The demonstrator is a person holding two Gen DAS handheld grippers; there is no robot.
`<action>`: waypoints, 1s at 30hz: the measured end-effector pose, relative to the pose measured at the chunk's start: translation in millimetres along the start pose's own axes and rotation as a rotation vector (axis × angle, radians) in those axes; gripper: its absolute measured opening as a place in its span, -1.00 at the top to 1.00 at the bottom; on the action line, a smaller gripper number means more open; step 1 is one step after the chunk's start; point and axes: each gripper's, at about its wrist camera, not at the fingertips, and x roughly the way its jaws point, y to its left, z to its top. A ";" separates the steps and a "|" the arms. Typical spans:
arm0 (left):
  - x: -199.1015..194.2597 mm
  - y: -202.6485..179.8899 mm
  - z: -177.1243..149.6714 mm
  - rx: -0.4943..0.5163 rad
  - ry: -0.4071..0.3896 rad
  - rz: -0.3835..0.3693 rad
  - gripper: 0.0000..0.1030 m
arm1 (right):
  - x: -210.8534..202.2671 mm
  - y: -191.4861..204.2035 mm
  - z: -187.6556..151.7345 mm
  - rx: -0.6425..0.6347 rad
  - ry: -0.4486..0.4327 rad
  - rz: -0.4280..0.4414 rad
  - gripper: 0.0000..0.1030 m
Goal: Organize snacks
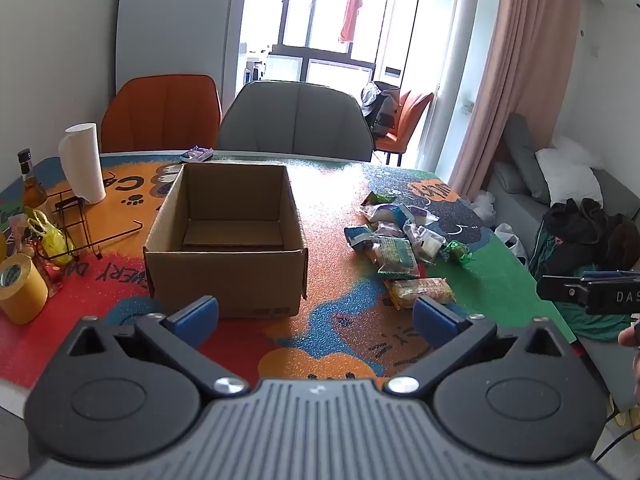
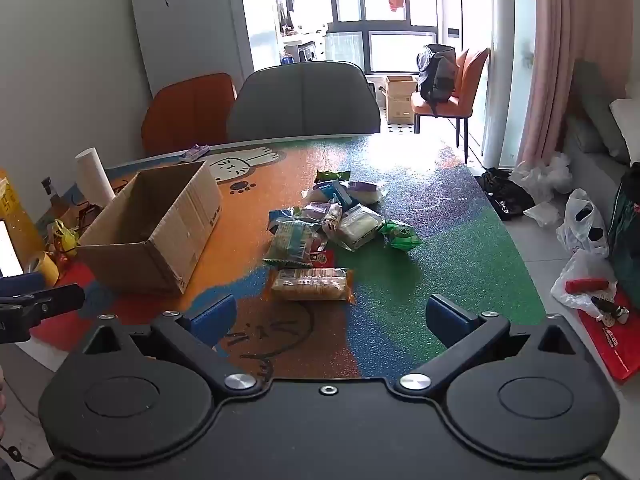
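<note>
An open cardboard box (image 1: 224, 236) stands empty on the colourful table mat (image 1: 332, 320), also seen at the left in the right wrist view as the box (image 2: 156, 232). A pile of wrapped snacks (image 1: 400, 240) lies to its right; in the right wrist view the pile (image 2: 336, 220) sits mid-table, with a long orange cracker pack (image 2: 310, 284) nearest. My left gripper (image 1: 316, 316) hovers open just in front of the box, nothing between its blue pads. My right gripper (image 2: 332, 316) is open too, just short of the cracker pack.
A paper towel roll (image 1: 82, 164), a bottle (image 1: 30, 184), a wire rack (image 1: 76, 224), a yellow bag and a tape roll (image 1: 20, 288) crowd the table's left end. Grey (image 1: 296, 120) and orange chairs stand behind. Bags litter the floor (image 2: 580, 232) at the right.
</note>
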 end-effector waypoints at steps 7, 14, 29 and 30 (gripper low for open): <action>0.8 -0.6 0.3 0.003 -0.003 -0.004 -1.00 | 1.6 -0.7 -0.2 0.002 0.001 0.001 -1.00; 2.4 3.0 -4.3 0.011 0.001 -0.008 -1.00 | 1.4 -1.2 0.6 0.006 0.000 -0.001 -1.00; 4.9 -1.7 -3.6 0.016 0.002 -0.003 -1.00 | 1.5 -1.3 -0.9 0.008 0.000 0.003 -1.00; 4.4 -2.0 -2.9 0.017 0.004 -0.003 -1.00 | 1.2 -1.1 -0.8 0.007 0.000 0.003 -1.00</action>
